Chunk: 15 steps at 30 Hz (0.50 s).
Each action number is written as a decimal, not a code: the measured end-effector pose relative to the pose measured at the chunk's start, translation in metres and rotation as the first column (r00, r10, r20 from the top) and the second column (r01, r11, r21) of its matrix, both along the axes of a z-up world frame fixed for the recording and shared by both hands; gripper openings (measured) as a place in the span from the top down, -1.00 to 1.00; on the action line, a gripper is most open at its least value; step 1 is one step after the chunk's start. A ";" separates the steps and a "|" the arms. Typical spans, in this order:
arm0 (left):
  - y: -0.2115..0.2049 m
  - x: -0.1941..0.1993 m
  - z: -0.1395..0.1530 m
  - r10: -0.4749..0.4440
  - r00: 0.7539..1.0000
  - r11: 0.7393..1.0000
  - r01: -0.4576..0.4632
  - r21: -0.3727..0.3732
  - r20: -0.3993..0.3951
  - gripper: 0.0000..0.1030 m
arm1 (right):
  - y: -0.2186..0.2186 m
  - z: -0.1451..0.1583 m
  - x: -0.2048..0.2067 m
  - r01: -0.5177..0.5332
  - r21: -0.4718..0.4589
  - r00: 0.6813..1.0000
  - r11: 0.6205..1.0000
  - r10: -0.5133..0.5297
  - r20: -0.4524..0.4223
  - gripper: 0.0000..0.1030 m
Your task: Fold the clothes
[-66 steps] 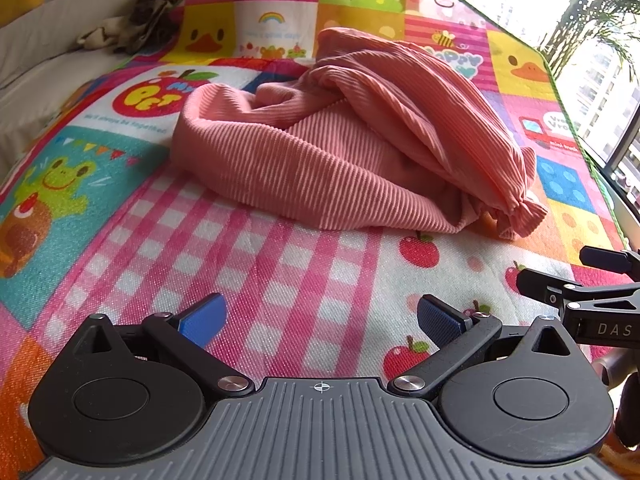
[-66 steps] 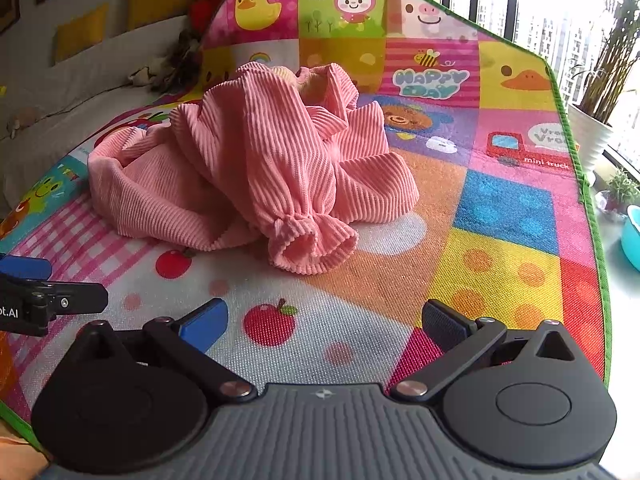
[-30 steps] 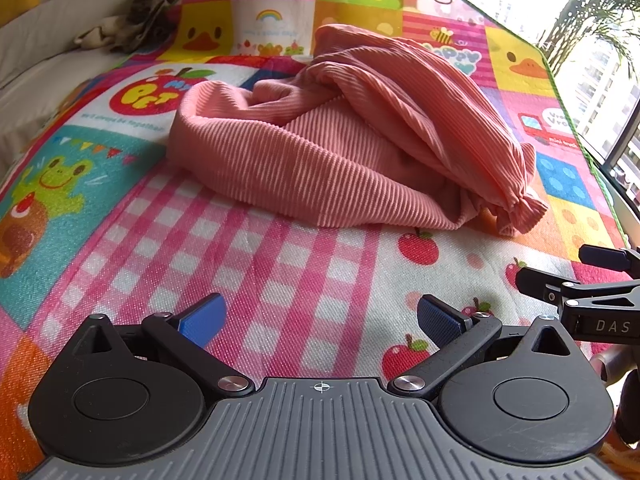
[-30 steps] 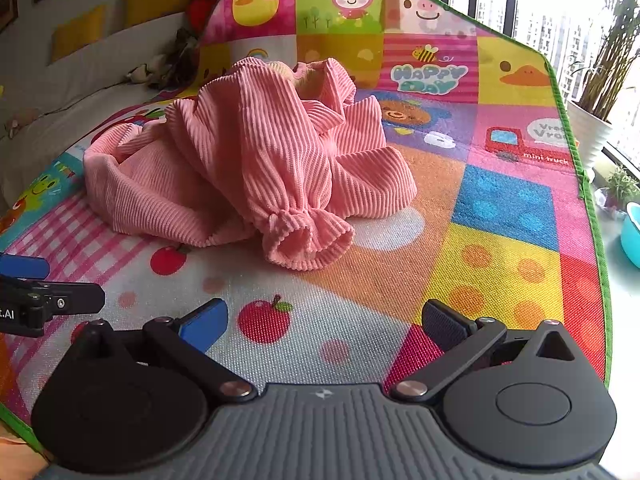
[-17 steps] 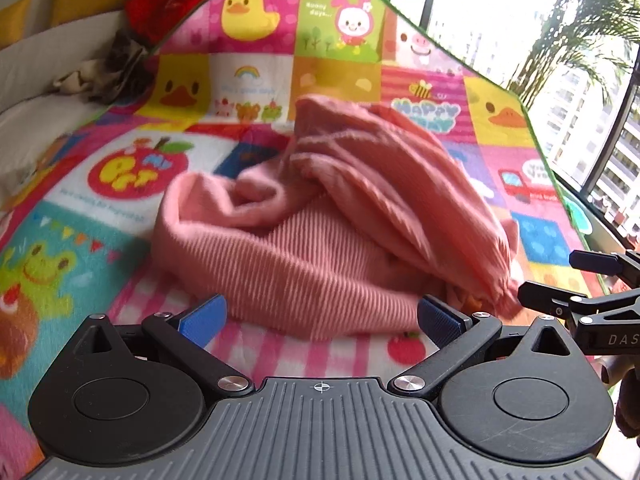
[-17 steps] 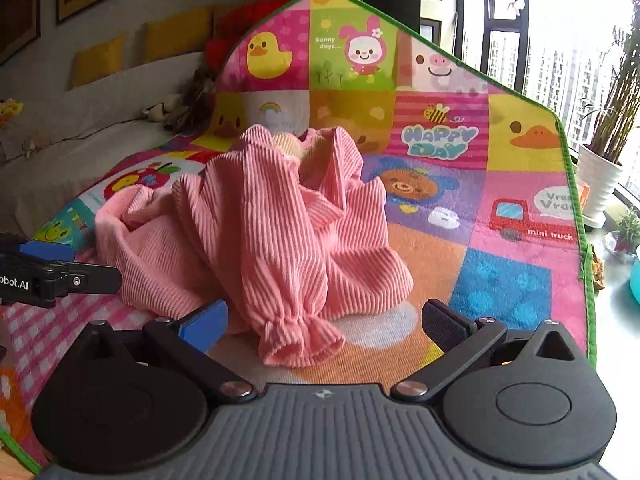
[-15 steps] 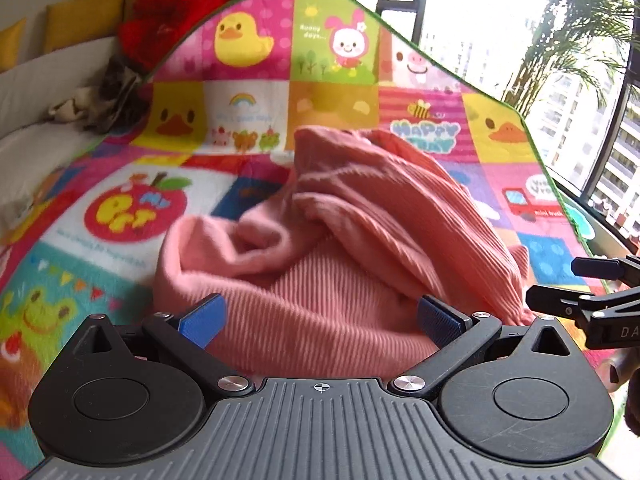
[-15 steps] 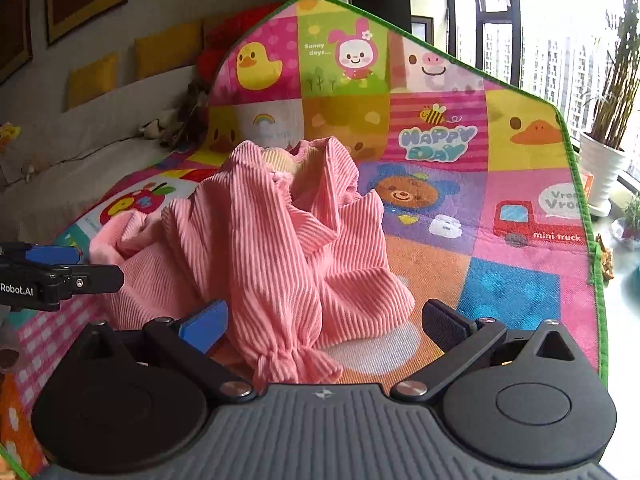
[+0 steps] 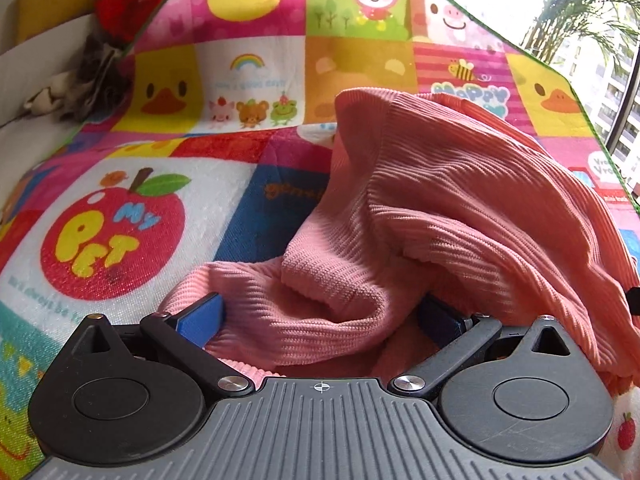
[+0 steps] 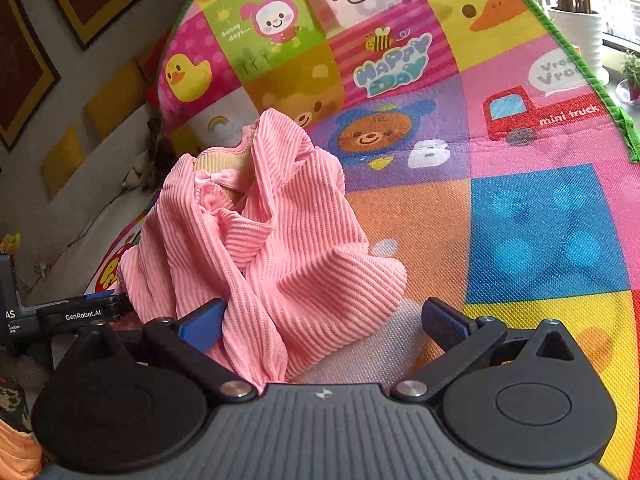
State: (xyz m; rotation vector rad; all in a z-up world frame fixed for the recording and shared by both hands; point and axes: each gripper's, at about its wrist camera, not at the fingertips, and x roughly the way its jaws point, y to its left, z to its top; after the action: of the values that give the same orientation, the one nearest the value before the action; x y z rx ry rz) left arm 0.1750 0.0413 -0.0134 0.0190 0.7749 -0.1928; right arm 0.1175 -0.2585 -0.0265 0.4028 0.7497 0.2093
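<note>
"mini truck" on play mat (image 10: 540, 216)

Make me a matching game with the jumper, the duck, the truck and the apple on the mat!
Things:
1. jumper
2. duck
3. truck
4. apple

Matches:
A. says "My Pet"
B. pink, crumpled in a heap
C. red, says "mini truck"
D. yellow, on a pink dotted square

Pairs: 1-B, 2-D, 3-C, 4-A
</note>
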 end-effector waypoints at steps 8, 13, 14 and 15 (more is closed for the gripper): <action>-0.003 -0.006 -0.003 -0.033 0.999 0.999 0.032 0.040 0.032 -1.00 | -0.005 0.027 0.008 0.004 -0.116 0.992 0.993 0.011 0.128 -1.00; 0.003 -0.026 0.019 -0.086 0.987 0.996 0.083 0.026 0.138 -1.00 | -0.009 0.044 0.013 0.014 -0.187 0.978 0.982 0.026 0.206 -1.00; 0.003 -0.030 0.026 -0.103 0.980 0.994 0.099 0.036 0.172 -1.00 | -0.009 0.048 0.014 0.016 -0.201 0.975 0.979 0.029 0.221 -1.00; 0.003 -0.034 0.032 -0.121 0.971 0.992 0.114 0.046 0.207 -1.00 | -0.010 0.051 0.015 0.019 -0.215 0.971 0.976 0.033 0.237 -0.98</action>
State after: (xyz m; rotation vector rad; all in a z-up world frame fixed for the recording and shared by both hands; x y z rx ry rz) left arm 0.1412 0.0438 0.0187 0.1160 0.5671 -0.2856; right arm 0.1326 -0.2686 0.0246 0.1634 0.5292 0.1771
